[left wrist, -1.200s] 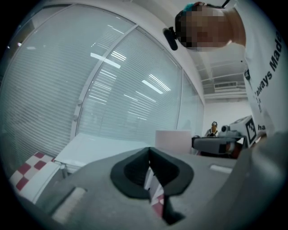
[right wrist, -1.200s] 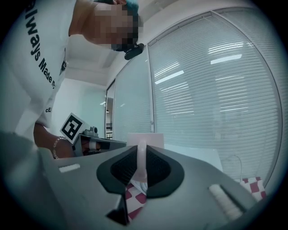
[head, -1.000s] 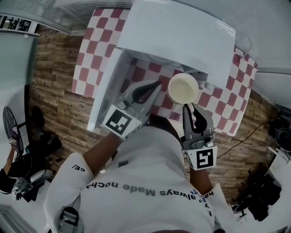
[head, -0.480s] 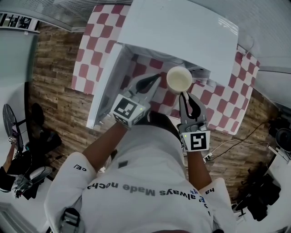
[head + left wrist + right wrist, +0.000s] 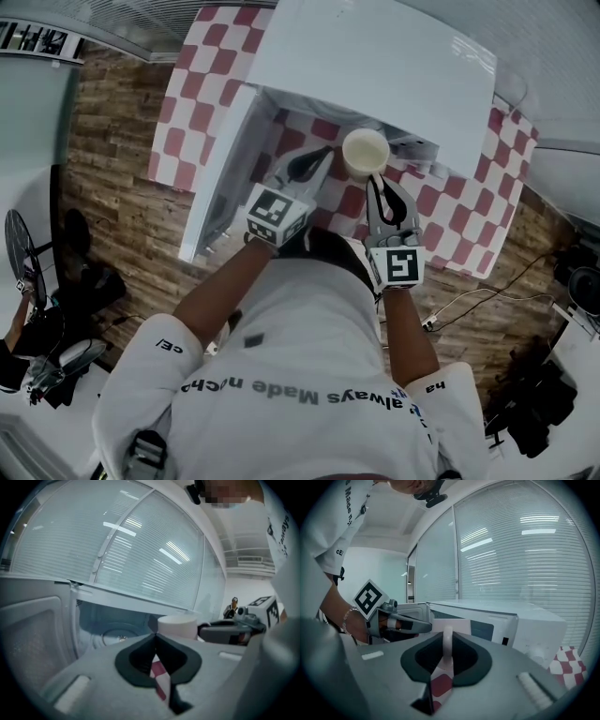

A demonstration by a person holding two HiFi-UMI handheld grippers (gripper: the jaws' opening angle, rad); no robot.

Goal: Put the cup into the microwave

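A cream cup (image 5: 366, 153) hangs in front of the white microwave (image 5: 375, 66), level with its open cavity. My right gripper (image 5: 377, 180) is shut on the cup's handle (image 5: 447, 641), which stands upright between the jaws. The microwave door (image 5: 220, 169) is swung open to the left. Beside the cup on its left, my left gripper (image 5: 322, 157) is shut and holds nothing. In the left gripper view its jaws (image 5: 155, 637) point into the cavity, where the turntable (image 5: 115, 636) shows, with the cup (image 5: 177, 625) just to the right.
The microwave stands on a red-and-white checked cloth (image 5: 202, 75) over a table. Wooden floor (image 5: 112, 187) lies to the left, cables (image 5: 478, 295) and dark equipment to the right. Window blinds (image 5: 525, 550) run behind the microwave.
Both grippers have moved forward toward the microwave opening. The cup has travelled with the right gripper, closer to the cavity's edge.
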